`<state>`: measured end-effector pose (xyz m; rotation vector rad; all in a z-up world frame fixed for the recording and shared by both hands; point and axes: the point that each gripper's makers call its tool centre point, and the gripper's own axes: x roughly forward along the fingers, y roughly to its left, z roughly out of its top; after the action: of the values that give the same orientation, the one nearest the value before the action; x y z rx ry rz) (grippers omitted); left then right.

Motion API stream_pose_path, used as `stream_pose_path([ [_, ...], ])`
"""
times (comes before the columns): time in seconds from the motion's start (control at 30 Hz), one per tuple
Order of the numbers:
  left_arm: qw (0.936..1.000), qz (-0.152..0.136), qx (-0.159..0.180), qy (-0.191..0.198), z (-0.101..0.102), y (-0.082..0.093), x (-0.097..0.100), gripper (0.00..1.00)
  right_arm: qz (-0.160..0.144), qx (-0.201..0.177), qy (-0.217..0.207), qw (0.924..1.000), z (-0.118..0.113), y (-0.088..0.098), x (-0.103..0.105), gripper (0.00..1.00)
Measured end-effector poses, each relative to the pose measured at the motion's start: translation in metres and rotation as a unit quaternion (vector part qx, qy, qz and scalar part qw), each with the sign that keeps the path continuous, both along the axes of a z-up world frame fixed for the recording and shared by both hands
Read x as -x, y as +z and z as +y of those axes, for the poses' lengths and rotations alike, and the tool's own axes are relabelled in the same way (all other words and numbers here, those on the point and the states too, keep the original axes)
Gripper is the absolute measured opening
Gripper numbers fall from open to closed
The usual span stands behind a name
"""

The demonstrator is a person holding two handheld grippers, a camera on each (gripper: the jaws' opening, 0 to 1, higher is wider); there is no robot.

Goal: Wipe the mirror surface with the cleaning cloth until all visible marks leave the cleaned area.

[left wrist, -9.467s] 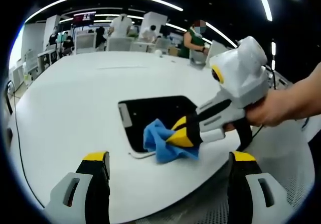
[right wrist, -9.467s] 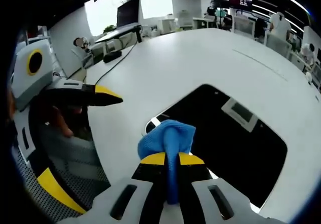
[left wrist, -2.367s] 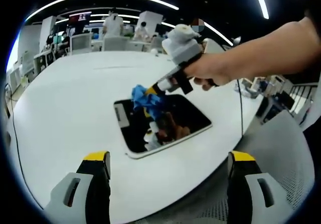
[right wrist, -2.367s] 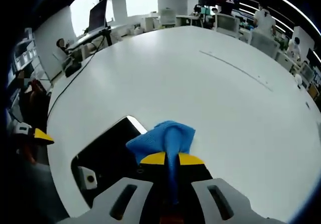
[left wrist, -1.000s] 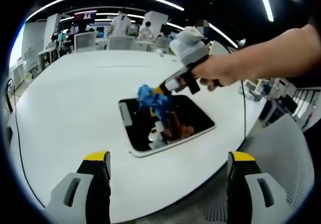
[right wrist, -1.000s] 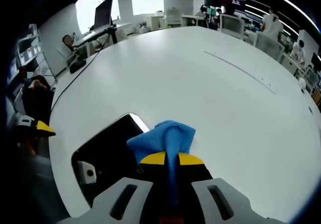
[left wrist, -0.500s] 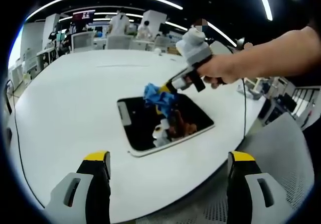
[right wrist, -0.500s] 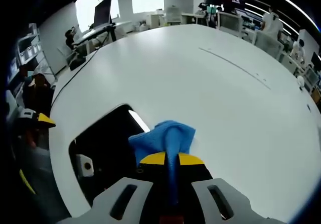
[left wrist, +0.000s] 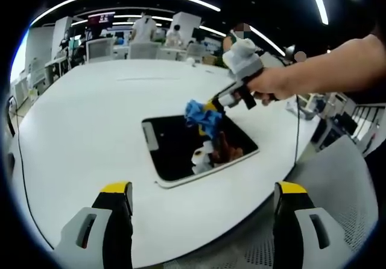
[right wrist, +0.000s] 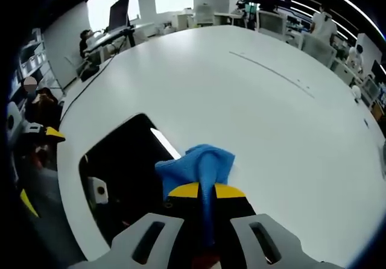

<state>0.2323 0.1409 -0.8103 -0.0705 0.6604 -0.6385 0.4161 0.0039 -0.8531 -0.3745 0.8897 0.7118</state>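
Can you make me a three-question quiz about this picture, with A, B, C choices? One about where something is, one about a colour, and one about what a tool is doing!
1. Where does the mirror lie?
A. Flat on the white table
B. Leaning on a wall
C. On a chair

2. What colour is the cleaning cloth?
A. Red
B. Blue
C. Green

3. What is the right tool doing?
A. Open, holding nothing
B. Shut on the cleaning cloth
C. Shut on a cup

Answers:
1. A, the dark mirror lies flat on the tabletop.
2. B, the bunched cloth is bright blue in both views.
3. B, the cloth is pinched between its yellow-tipped jaws at the mirror's far edge, while the left tool stands open, holding nothing.
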Motion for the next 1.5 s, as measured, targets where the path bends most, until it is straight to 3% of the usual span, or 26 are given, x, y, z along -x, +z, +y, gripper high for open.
stream_pose_path([
  [0.2, 0.9998, 0.013, 0.012, -0.002, -0.003, 0.002, 0.003, 0.99, -0.002, -0.004, -0.022, 0.9998, -0.001, 0.001, 0.003, 0.02],
  [0.23, 0.9999, 0.003, 0.007, -0.009, -0.003, 0.007, 0.002, 0.99, -0.002, -0.004, -0.025, 0.9997, -0.001, 0.001, 0.003, 0.02],
  [0.3, 0.9987, -0.051, -0.002, 0.001, 0.001, 0.024, -0.009, 0.99, -0.003, -0.003, -0.028, 0.9996, 0.0, 0.0, 0.003, 0.02],
  [0.33, 0.9981, -0.056, 0.019, 0.014, 0.0, 0.032, -0.012, 0.99, -0.004, -0.002, -0.029, 0.9996, -0.001, 0.0, 0.004, 0.02],
  [0.4, 0.9987, -0.025, 0.032, 0.03, 0.001, 0.033, -0.013, 0.99, -0.005, -0.003, -0.031, 0.9995, -0.001, -0.001, 0.006, 0.02],
  [0.5, 0.9983, -0.042, 0.027, 0.031, -0.001, 0.039, -0.019, 0.99, -0.009, 0.001, -0.028, 0.9996, 0.0, 0.0, 0.008, 0.02],
  [0.63, 0.9989, -0.034, 0.017, 0.029, -0.008, 0.037, -0.016, 0.99, -0.008, -0.001, -0.036, 0.9993, -0.001, 0.0, 0.009, 0.02],
  [0.8, 0.9988, -0.046, 0.011, 0.007, -0.021, 0.037, -0.007, 0.99, -0.009, -0.005, -0.045, 0.9989, -0.001, 0.0, 0.014, 0.01],
  [1.07, 0.9984, -0.052, 0.018, 0.008, -0.018, 0.038, -0.007, 0.99, -0.011, -0.008, -0.052, 0.9986, 0.0, 0.0, 0.027, 0.01],
  [1.4, 0.9985, -0.054, -0.002, -0.001, -0.016, 0.029, -0.004, 0.99, -0.011, -0.014, -0.057, 0.9982, 0.0, 0.001, 0.043, 0.01],
  [1.5, 0.9974, -0.068, -0.022, -0.006, -0.014, 0.027, -0.005, 0.99, -0.011, -0.015, -0.059, 0.9981, 0.0, 0.001, 0.047, 0.01],
])
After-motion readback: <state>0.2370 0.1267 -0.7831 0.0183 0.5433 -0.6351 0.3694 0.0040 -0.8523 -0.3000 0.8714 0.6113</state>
